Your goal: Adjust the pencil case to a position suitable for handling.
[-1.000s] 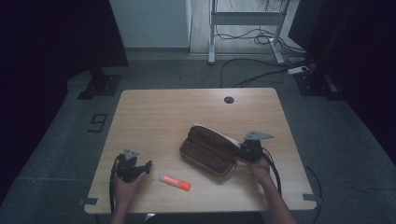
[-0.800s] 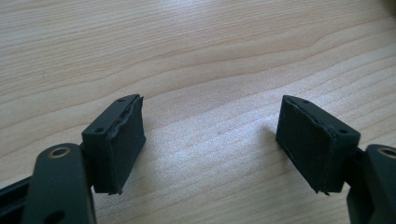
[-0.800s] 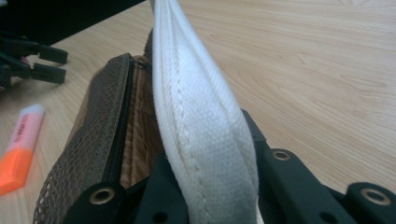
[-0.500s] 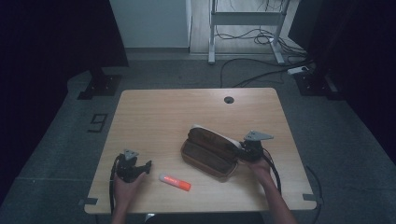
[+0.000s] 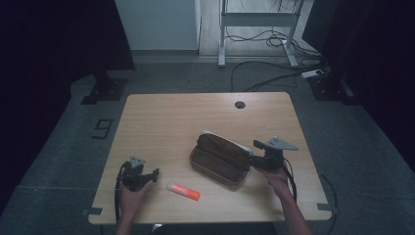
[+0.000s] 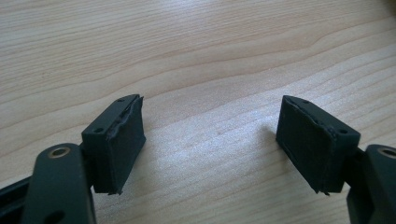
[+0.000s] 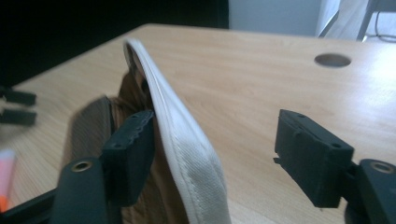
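A: Any writing showing anywhere?

B: Just one mark: a large "9" is sitting on the floor [image 5: 58,147] left of the table [image 5: 161,117]. The marker [image 5: 183,191] is carrying print, but it's staying too small to read.

The brown fabric pencil case with a white rim [image 7: 187,154] runs off the bottom edge of the right gripper view, so its near end is cut off. The left black pad [image 7: 128,156] covers part of its brown side. At 9 o'clock in that view, the orange and white marker pen [image 7: 6,179] is a blur, and the edge cuts most of it away.

In the high view, the small print on the pen [image 5: 183,191] is too tiny to read. The person's forearms run off the bottom edge at 6 o'clock.

In the left gripper view, both black jaws run off the bottom edge.
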Demonstrator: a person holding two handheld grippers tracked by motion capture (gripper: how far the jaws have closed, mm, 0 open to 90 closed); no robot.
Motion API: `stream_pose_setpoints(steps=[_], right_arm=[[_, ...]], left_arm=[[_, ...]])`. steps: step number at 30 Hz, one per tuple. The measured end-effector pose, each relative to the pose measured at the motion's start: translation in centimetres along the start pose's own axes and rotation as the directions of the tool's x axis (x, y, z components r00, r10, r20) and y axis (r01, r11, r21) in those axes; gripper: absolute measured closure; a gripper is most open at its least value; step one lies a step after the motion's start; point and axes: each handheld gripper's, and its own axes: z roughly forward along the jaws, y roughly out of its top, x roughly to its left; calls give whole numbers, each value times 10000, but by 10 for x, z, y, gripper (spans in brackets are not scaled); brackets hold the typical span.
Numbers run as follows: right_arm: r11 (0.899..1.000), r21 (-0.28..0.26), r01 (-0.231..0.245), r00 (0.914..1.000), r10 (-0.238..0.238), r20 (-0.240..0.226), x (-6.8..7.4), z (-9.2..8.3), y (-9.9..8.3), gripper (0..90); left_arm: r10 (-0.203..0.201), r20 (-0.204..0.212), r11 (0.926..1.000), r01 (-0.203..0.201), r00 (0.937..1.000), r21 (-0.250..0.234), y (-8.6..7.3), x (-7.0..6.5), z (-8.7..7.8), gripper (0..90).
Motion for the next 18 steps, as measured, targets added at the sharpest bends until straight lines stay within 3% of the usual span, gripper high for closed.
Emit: stream_pose_setpoints(steps=[4,9,14,18], right_arm=[[9999,-171,7,9999,-4,164,6,-9,4,239],[9976,-549,418,9991,-415,73,20,-26,13,235],[9946,-756,711,9967,-737,-325,37,-39,19,238],[9954,-473,829,9912,-873,-990,52,-35,20,253]], left_arm=[[4,0,10000,-4,10000,3,0,0,0,231],[8,4,10000,-8,10000,5,0,0,0,231],[6,3,10000,-6,10000,5,0,0,0,231],[8,2,10000,-8,10000,6,0,0,0,231]])
